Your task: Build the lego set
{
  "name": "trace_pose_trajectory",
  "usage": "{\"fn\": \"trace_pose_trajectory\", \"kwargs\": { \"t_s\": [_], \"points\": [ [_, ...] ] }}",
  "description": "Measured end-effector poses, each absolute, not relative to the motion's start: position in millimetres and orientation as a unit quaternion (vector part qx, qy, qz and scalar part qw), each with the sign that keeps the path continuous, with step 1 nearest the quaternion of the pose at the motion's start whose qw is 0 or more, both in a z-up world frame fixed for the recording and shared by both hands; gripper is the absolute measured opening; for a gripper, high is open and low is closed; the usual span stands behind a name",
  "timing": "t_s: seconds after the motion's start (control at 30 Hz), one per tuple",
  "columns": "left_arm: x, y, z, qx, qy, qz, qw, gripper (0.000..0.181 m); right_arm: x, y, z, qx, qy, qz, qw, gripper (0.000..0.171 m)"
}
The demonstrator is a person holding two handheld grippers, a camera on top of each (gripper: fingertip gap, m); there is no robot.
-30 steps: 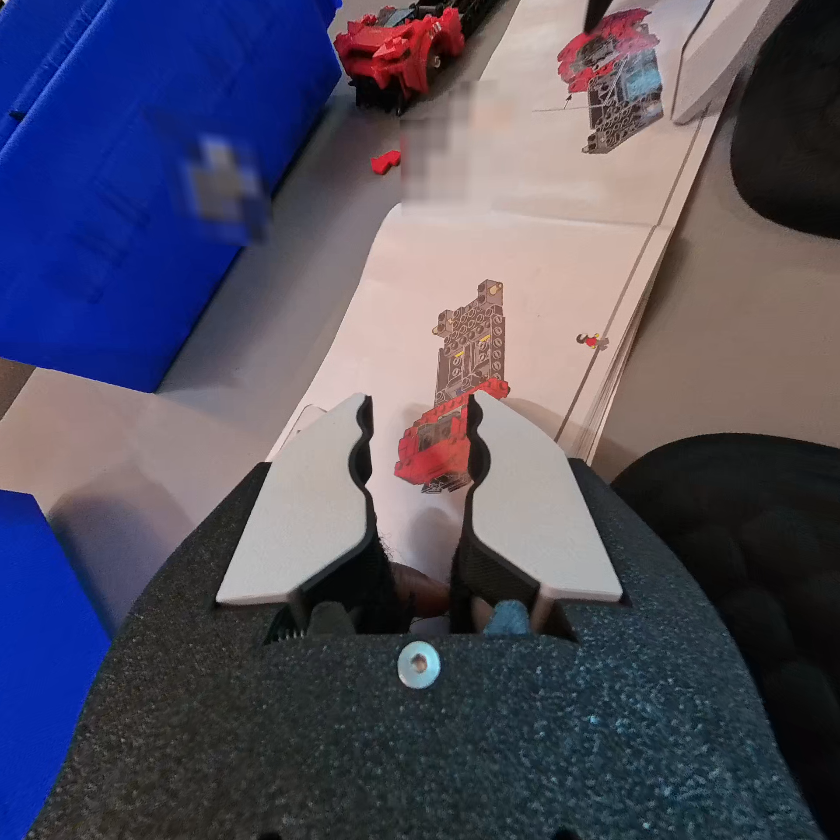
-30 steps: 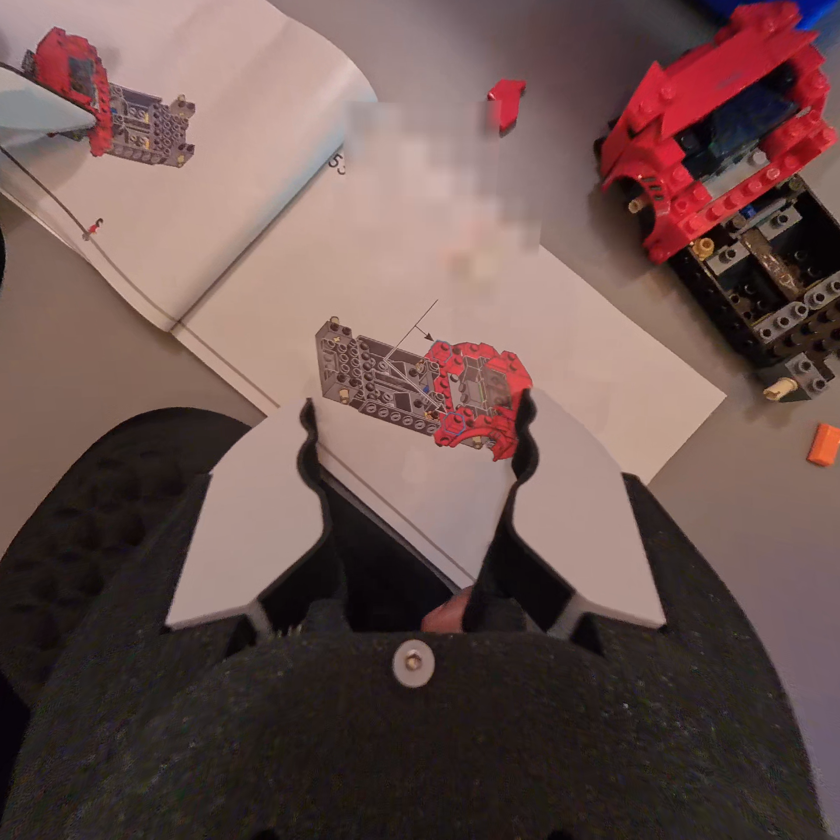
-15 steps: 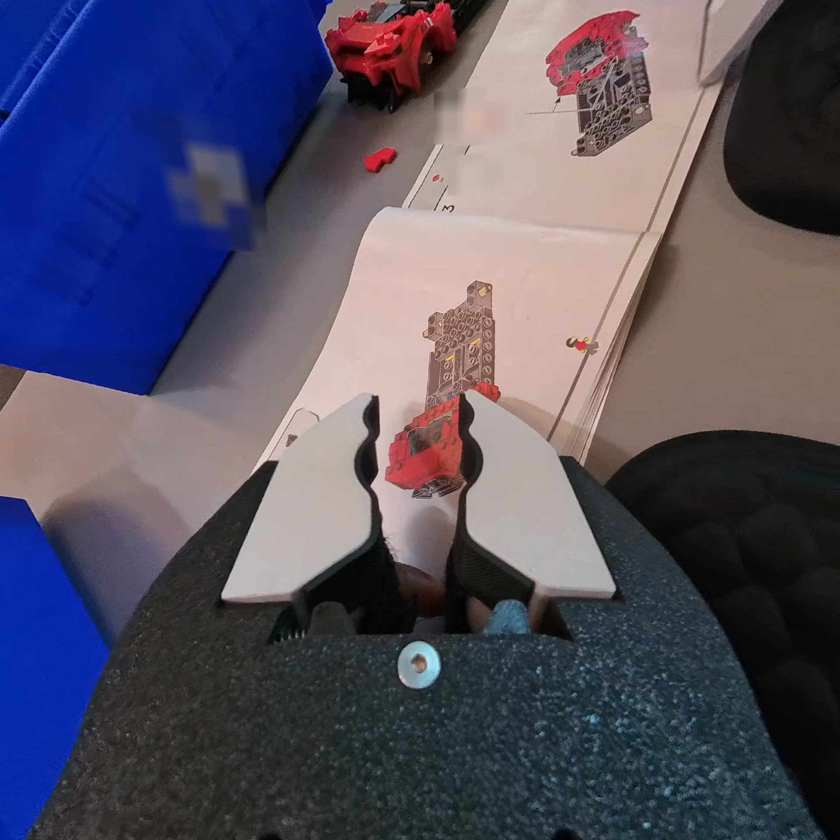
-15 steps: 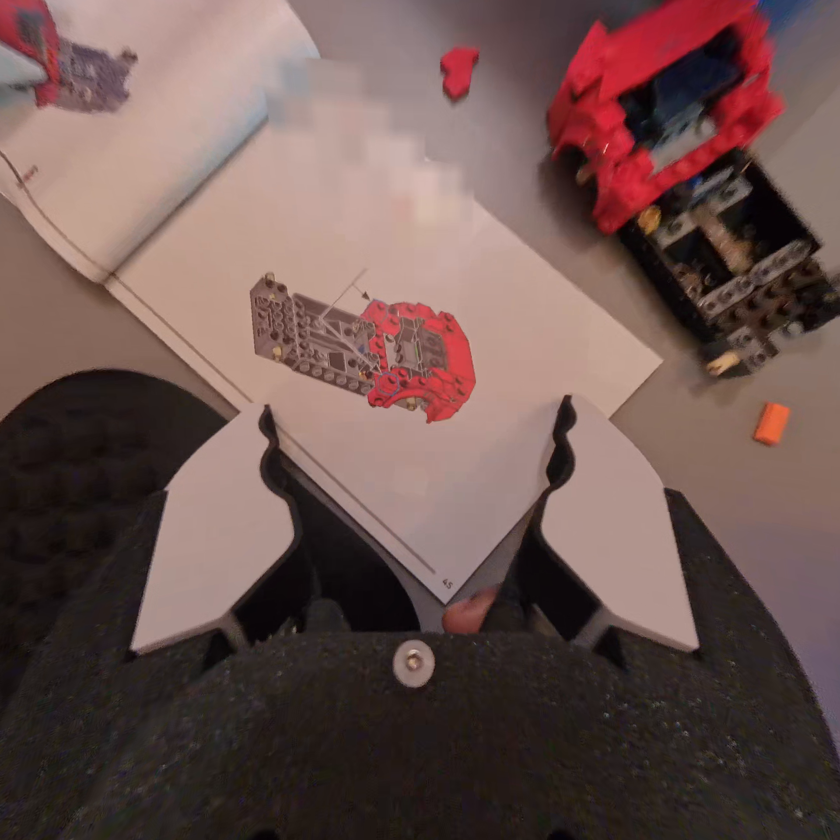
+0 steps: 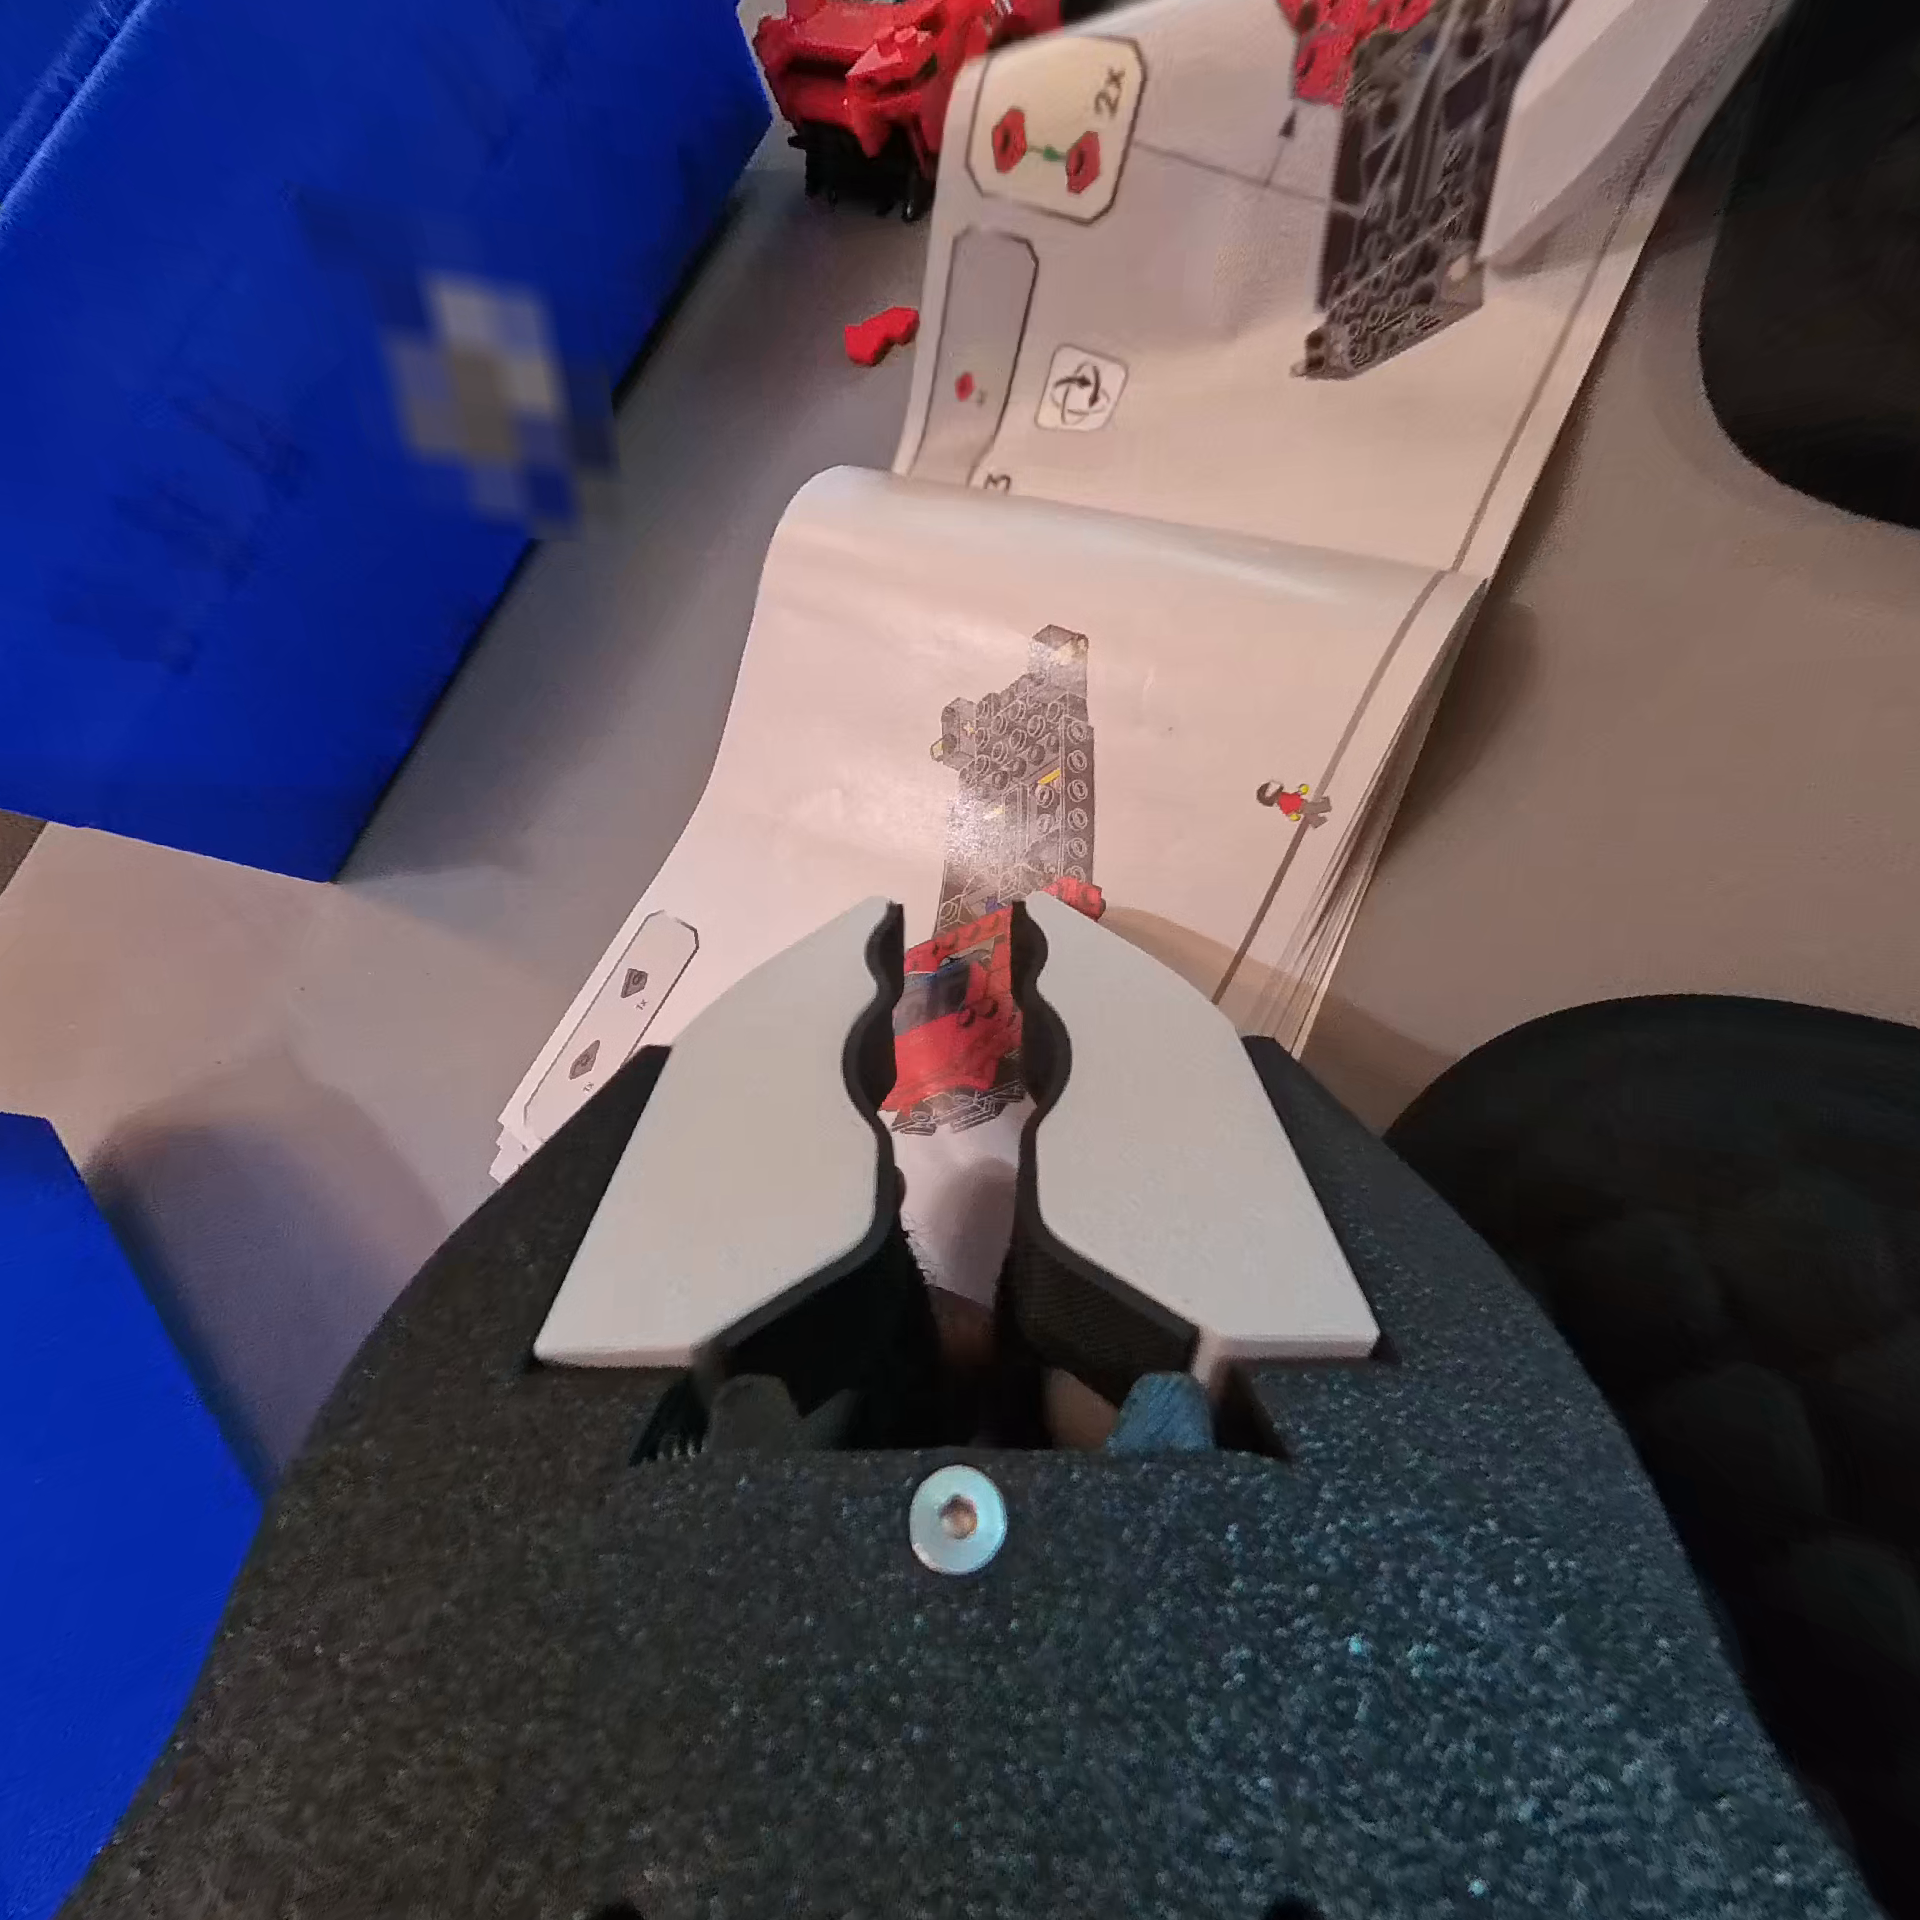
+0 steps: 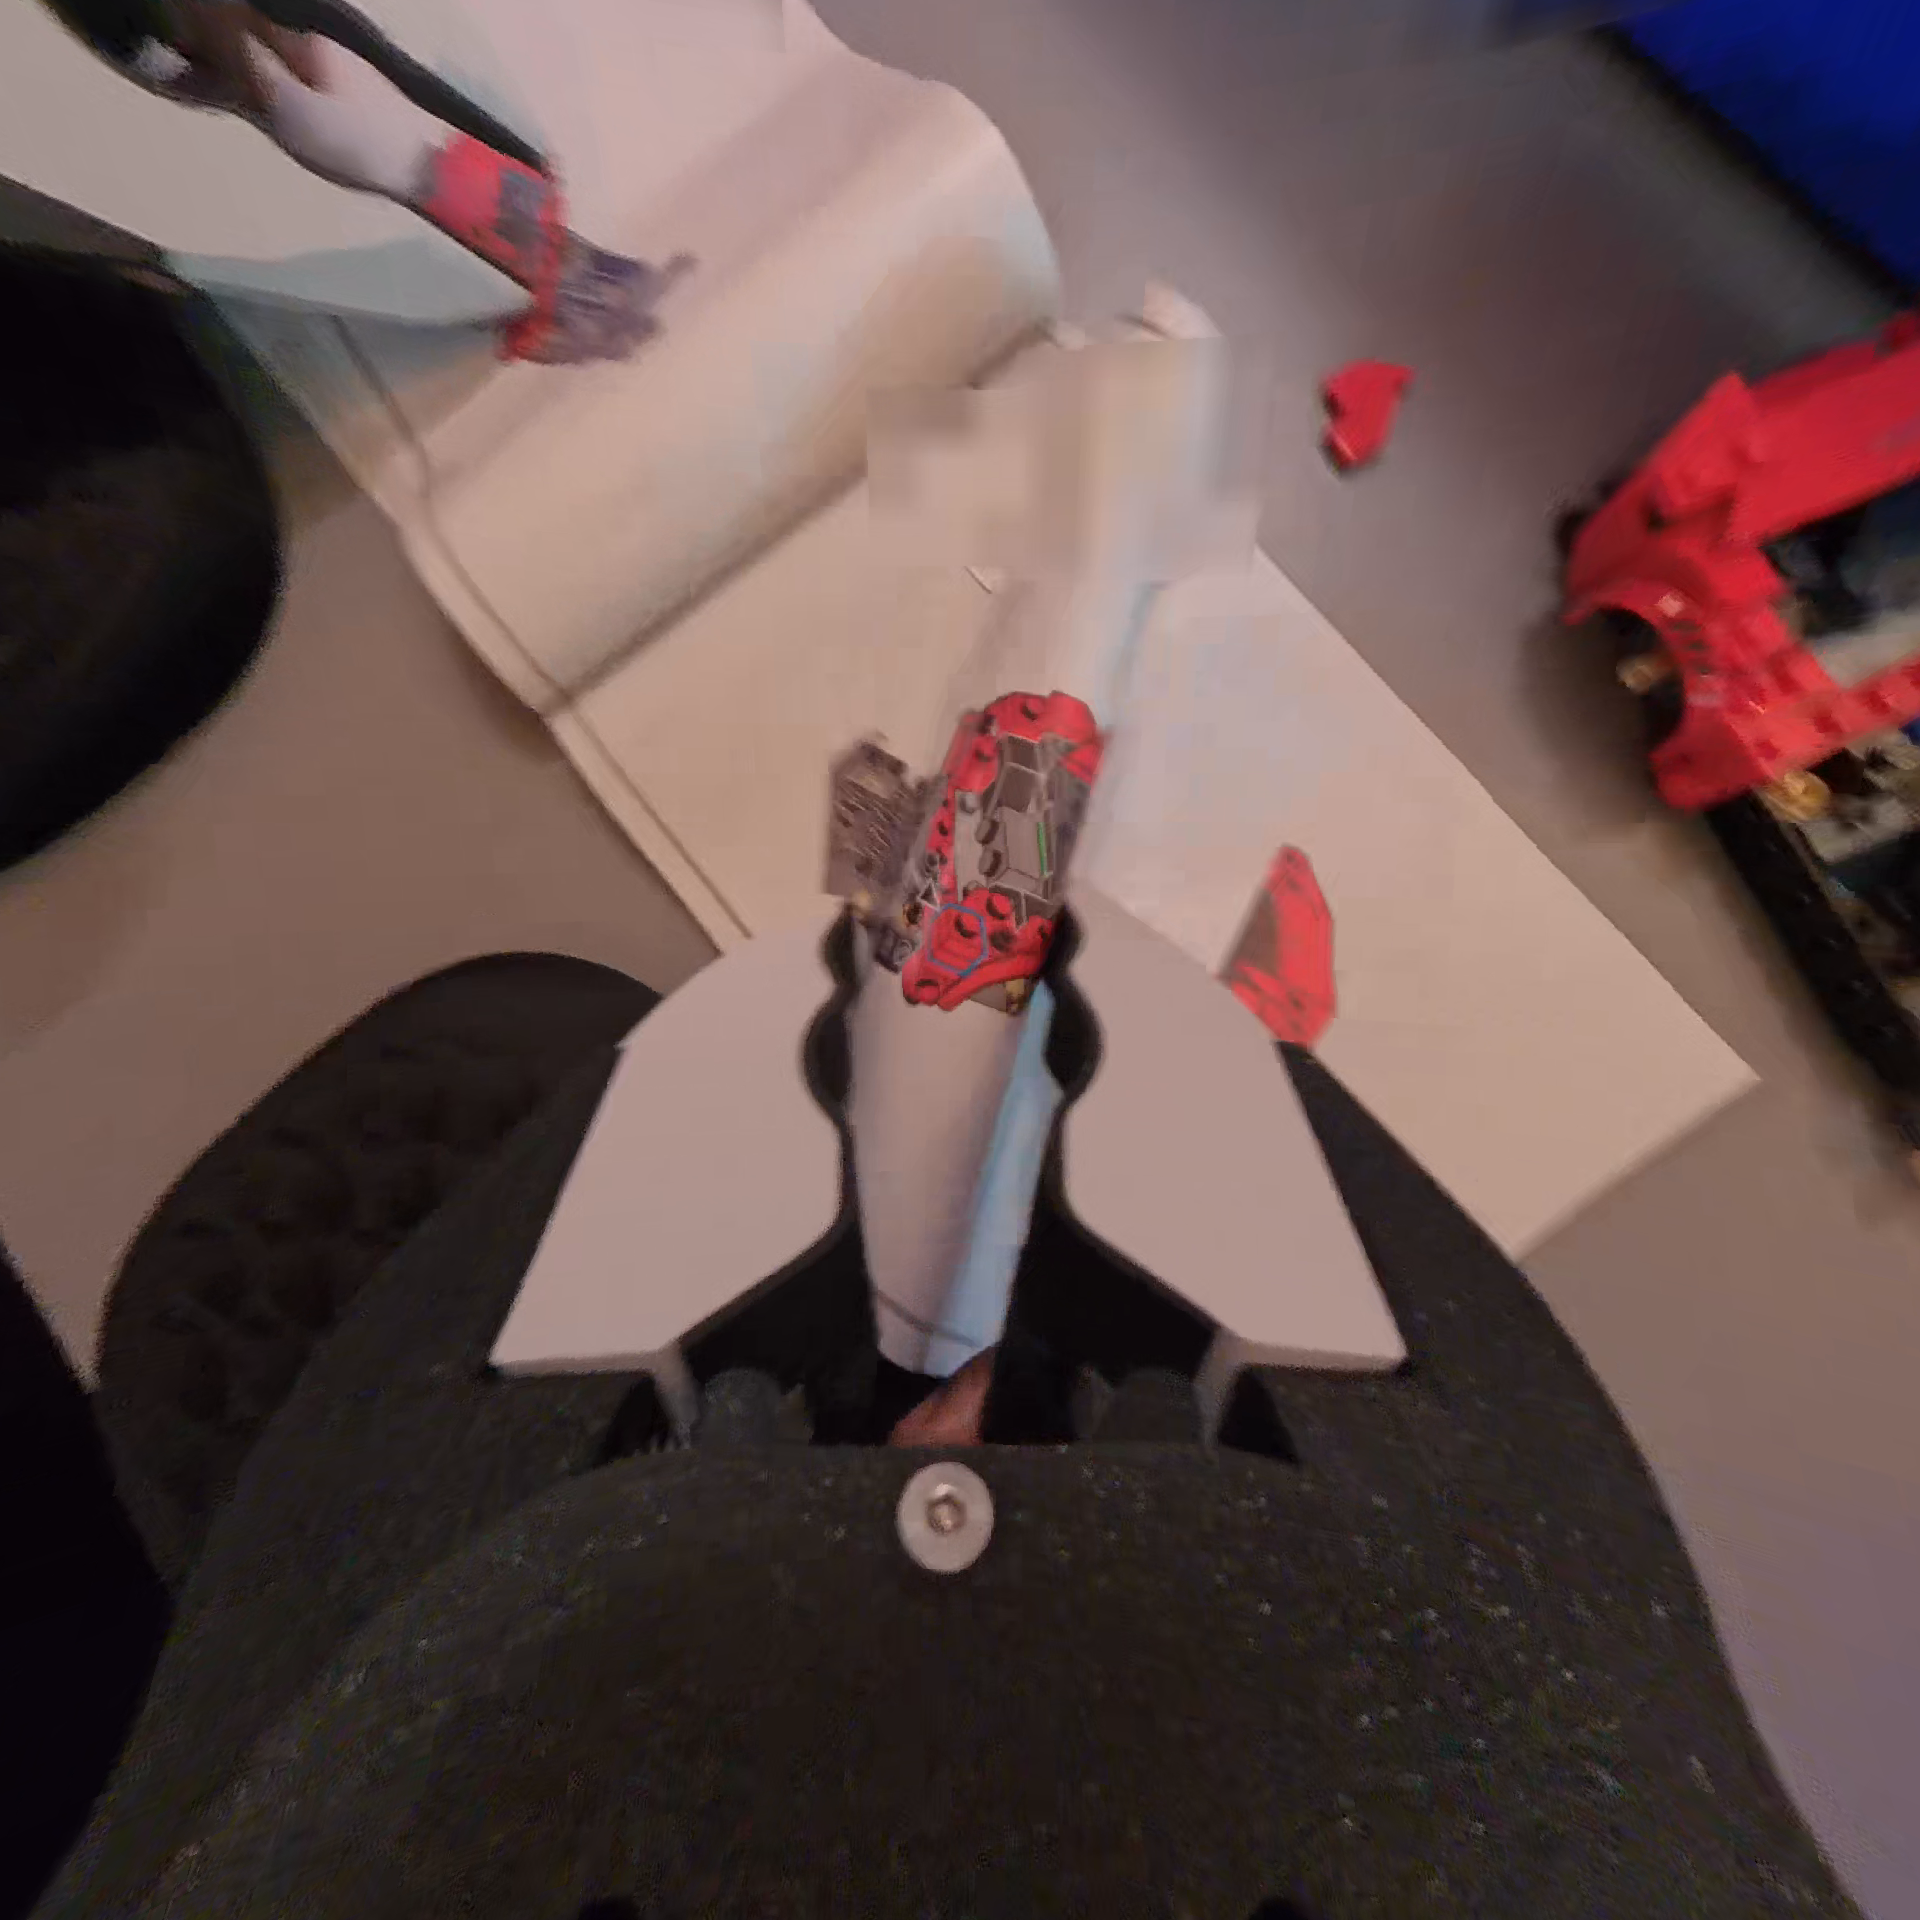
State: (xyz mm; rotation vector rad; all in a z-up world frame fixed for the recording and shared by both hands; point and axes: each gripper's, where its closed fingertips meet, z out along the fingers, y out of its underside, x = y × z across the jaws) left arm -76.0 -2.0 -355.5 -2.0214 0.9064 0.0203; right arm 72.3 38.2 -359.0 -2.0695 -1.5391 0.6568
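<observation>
Blue bins (image 5: 312,416) along surface's far-left edge. Instruction booklet (image 5: 1195,644) mid-surface; my right tongs (image 6: 951,997) pinch lifted page (image 6: 956,1174), left tongs (image 5: 956,997) narrow, grip unclear. Red car model (image 6: 1745,665) part-built beside booklet; loose red piece (image 6: 1361,410) unplaced. Much building left.

Left tool (image 5: 956,914): two flat light-grey fingers (image 5: 769,1143) with wavy black-edged inner sides, on a black speckled, grainy body flecked with teal. Silver screw (image 5: 957,1523) at centre behind the fingers; small blue part (image 5: 1158,1397) at right finger base. Right tool (image 6: 945,940): same grey fingers (image 6: 717,1153), black grainy body, silver screw (image 6: 943,1516); view blurred.
</observation>
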Motion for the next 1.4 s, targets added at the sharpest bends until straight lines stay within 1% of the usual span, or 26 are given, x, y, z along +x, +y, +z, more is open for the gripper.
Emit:
{"fn": "trace_pose_trajectory", "kwargs": {
  "t_s": [0.03,0.1,0.17,0.23,0.3,0.37,0.47,0.53,0.63,0.7,0.73,0.8,0.83,0.87,0.9,0.93,0.97,1.03,1.1,1.13,1.17,1.23,1.27,1.3,1.4],
  "points": [
    [-76,-2,-355,-0.817,0.364,0.009,0.448,0.02,67,35,-356,-0.749,-0.561,0.259,0.24,0.022],
    [-79,0,-354,-0.818,0.356,0.016,0.453,0.028,60,35,-345,-0.738,-0.557,0.279,0.261,0.016],
    [-82,2,-348,-0.812,0.345,0.023,0.47,0.047,52,35,-328,-0.712,-0.565,0.29,0.299,0.01],
    [-80,1,-333,-0.789,0.336,0.014,0.514,0.057,44,33,-312,-0.684,-0.582,0.282,0.338,0.007],
    [-70,-3,-307,-0.749,0.328,-0.023,0.576,0.065,36,31,-302,-0.665,-0.6,0.257,0.363,0.006],
    [-58,-10,-280,-0.711,0.318,-0.046,0.625,0.07,24,28,-296,-0.657,-0.618,0.239,0.359,0.005],
    [-33,-18,-259,-0.699,0.301,-0.056,0.646,0.084,7,25,-286,-0.667,-0.633,0.212,0.329,0.006],
    [-15,-15,-260,-0.716,0.281,-0.031,0.638,0.101,-4,26,-279,-0.677,-0.644,0.185,0.306,0.007],
    [1,-2,-277,-0.747,0.265,0.047,0.608,0.112,-21,23,-275,-0.683,-0.656,0.167,0.274,0.007],
    [1,6,-287,-0.761,0.247,0.091,0.593,0.107,-29,21,-276,-0.686,-0.659,0.161,0.262,0.007],
    [-4,9,-291,-0.766,0.241,0.121,0.583,0.098,-32,18,-276,-0.687,-0.66,0.163,0.258,0.009],
    [-16,11,-291,-0.762,0.241,0.178,0.574,0.068,-38,7,-271,-0.676,-0.664,0.19,0.256,0.01],
    [-22,9,-288,-0.758,0.238,0.192,0.577,0.056,-38,6,-266,-0.67,-0.666,0.194,0.265,0.016],
    [-26,7,-288,-0.76,0.235,0.192,0.575,0.04,-36,5,-259,-0.66,-0.668,0.204,0.277,0.033],
    [-29,4,-290,-0.768,0.228,0.177,0.572,0.02,-35,1,-248,-0.647,-0.666,0.237,0.284,0.044],
    [-33,2,-292,-0.775,0.217,0.162,0.571,0.01,-33,-6,-233,-0.628,-0.664,0.287,0.288,0.05],
    [-39,0,-293,-0.779,0.208,0.16,0.57,0.004,-29,-12,-217,-0.605,-0.656,0.339,0.297,0.051],
    [-52,-2,-294,-0.789,0.193,0.162,0.561,0.003,-11,-3,-192,-0.584,-0.623,0.402,0.332,0.041],
    [-62,-5,-295,-0.799,0.174,0.151,0.556,0.005,13,25,-195,-0.605,-0.588,0.404,0.353,0.012],
    [-68,-7,-294,-0.802,0.165,0.152,0.554,0.005,24,33,-210,-0.621,-0.585,0.403,0.33,0.005],
    [-73,-9,-295,-0.805,0.158,0.154,0.55,0.004,32,36,-233,-0.643,-0.587,0.405,0.278,0.001],
    [-82,-13,-299,-0.816,0.149,0.153,0.538,0.006,41,31,-288,-0.679,-0.602,0.393,0.147,0.0],
    [-85,-14,-300,-0.819,0.146,0.155,0.532,0.007,39,29,-310,-0.68,-0.617,0.379,0.114,0.0],
    [-88,-16,-301,-0.821,0.146,0.16,0.528,0.007,29,23,-323,-0.66,-0.639,0.381,0.1,0.0],
    [-97,-21,-306,-0.827,0.15,0.184,0.51,0.011,-13,7,-330,-0.597,-0.682,0.411,0.1,0.001]
  ]
}}
